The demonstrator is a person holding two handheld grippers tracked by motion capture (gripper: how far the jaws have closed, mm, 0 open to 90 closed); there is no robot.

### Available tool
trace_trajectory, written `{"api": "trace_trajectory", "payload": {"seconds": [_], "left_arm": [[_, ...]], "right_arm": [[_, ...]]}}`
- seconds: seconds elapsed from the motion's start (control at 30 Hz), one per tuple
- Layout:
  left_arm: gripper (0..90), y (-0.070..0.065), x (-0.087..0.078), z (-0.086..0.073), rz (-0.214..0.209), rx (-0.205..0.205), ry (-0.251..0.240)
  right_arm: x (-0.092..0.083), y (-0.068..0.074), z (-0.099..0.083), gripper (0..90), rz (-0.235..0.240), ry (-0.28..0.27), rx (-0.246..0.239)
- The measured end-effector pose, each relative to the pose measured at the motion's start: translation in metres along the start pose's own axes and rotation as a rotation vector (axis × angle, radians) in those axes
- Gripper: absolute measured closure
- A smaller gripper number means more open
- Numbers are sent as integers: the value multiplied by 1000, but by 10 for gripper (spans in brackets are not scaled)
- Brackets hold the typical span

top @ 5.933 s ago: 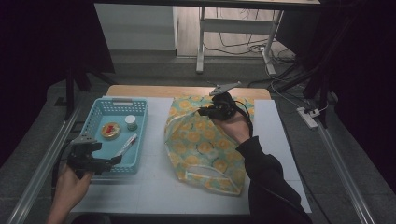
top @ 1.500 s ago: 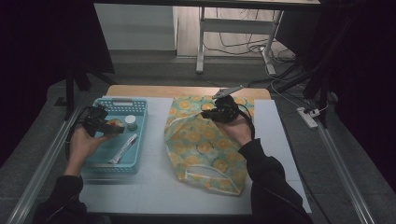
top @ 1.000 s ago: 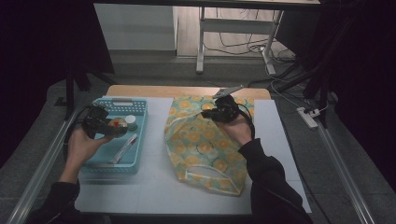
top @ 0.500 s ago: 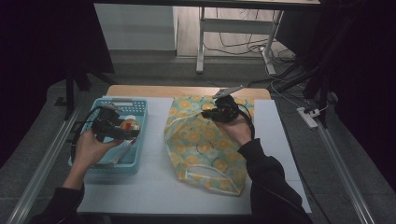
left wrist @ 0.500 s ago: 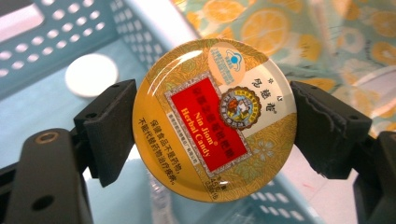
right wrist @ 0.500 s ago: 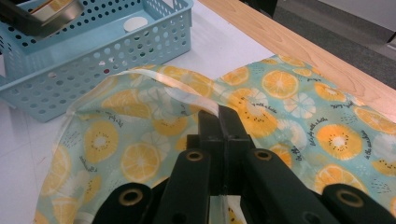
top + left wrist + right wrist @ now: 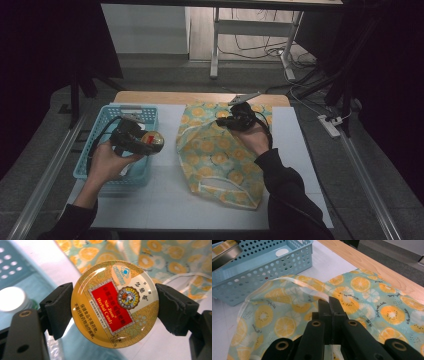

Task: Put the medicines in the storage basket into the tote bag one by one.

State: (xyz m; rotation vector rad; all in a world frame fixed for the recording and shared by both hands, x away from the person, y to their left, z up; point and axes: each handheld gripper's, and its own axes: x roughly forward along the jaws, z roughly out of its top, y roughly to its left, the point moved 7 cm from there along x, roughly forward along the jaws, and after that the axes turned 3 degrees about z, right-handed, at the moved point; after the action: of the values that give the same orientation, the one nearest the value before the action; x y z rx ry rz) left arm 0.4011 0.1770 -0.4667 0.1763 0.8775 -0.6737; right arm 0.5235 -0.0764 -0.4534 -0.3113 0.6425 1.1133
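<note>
our left tongs grip a round herbal candy tin by its rim, one black pad on each side of it, the printed lid with its red label facing the camera on those tongs. in the high view we hold the left tongs with the tin in the air over the right side of the blue basket, near its rim, the hand coming in from the near left corner of the bench.

our right tongs are shut tight on the edge of the orange-print cloth bag, the pale hem of its mouth pinched between the closed jaws and lifted a little off the bench. in the high view the right tongs sit at the far end of the bag, toward the far edge of the bench, with the sleeve reaching in from the near right corner.

the bag lies flat along the middle of the bench, its pale drawstring loop toward the near edge. the basket stands near the left edge, just beside the bag, and a small bottle with a white cap is inside it, below the held tin. a strip of wooden top runs along the far edge.
</note>
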Motion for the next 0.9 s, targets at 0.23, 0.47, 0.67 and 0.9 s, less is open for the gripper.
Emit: {"api": "trace_trajectory", "payload": {"seconds": [0.23, 0.47, 0.67, 0.9], "left_arm": [[202, -22, 9, 11, -40, 40, -6], [201, -45, 23, 27, -85, 87, 1], [201, -60, 41, 40, -112, 121, 14], [201, -74, 66, 54, -134, 148, 24]], "right_arm": [[2, -3, -1, 900, -6, 2, 3], [4, -4, -1, 900, -9, 5, 5], [4, -6, -1, 900, -12, 5, 7], [5, -11, -1, 900, -14, 0, 7]]}}
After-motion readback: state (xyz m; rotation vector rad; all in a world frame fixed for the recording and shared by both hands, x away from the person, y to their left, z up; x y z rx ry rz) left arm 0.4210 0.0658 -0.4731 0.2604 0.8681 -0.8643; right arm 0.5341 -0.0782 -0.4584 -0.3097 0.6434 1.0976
